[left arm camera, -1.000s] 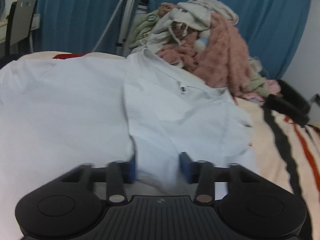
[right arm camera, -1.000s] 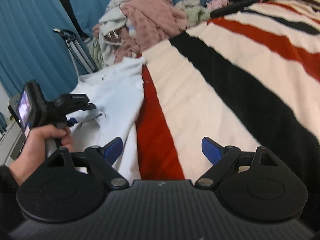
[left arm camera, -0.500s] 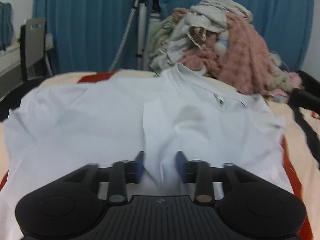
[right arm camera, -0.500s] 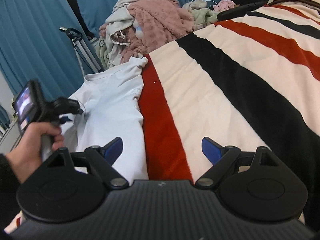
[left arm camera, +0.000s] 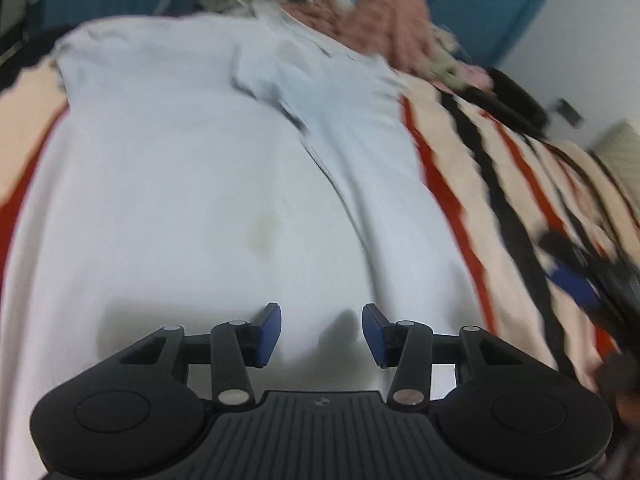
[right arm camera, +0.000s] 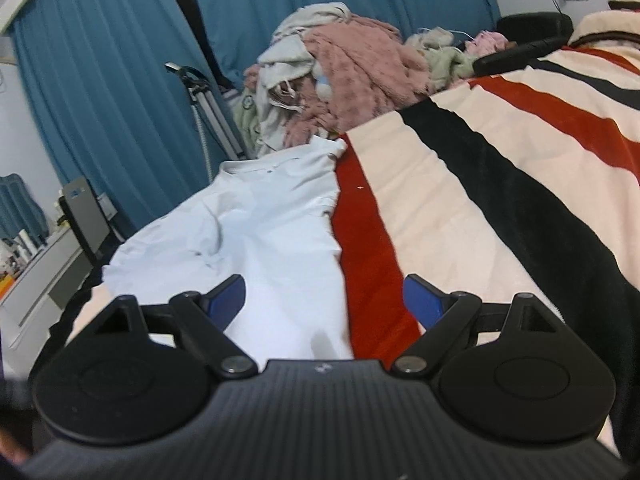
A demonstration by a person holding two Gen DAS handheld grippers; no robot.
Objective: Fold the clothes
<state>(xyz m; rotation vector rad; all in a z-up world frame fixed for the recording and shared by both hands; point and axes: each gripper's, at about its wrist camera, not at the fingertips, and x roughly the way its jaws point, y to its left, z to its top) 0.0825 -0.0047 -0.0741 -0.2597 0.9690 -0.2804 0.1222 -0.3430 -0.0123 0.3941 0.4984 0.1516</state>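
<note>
A white shirt (left arm camera: 200,184) lies spread flat on the striped blanket (left arm camera: 452,132), collar toward the far end. My left gripper (left arm camera: 321,334) is open and empty, hovering just over the shirt's near hem area. In the right wrist view the same shirt (right arm camera: 264,232) lies at the left. My right gripper (right arm camera: 324,300) is open and empty over the shirt's right edge, where it meets a red stripe. The right gripper also shows blurred at the right edge of the left wrist view (left arm camera: 576,288).
A pile of unfolded clothes (right arm camera: 344,68), pink and beige, sits at the far end of the bed. The striped blanket (right arm camera: 500,200) extends to the right. A black chair (right arm camera: 528,36), blue curtains (right arm camera: 100,80), a tripod (right arm camera: 208,108) and a side desk (right arm camera: 44,264) surround the bed.
My left gripper has let go of the shirt fold and opened; the shirt now lies flat. Both grippers have moved toward the shirt's near end.
</note>
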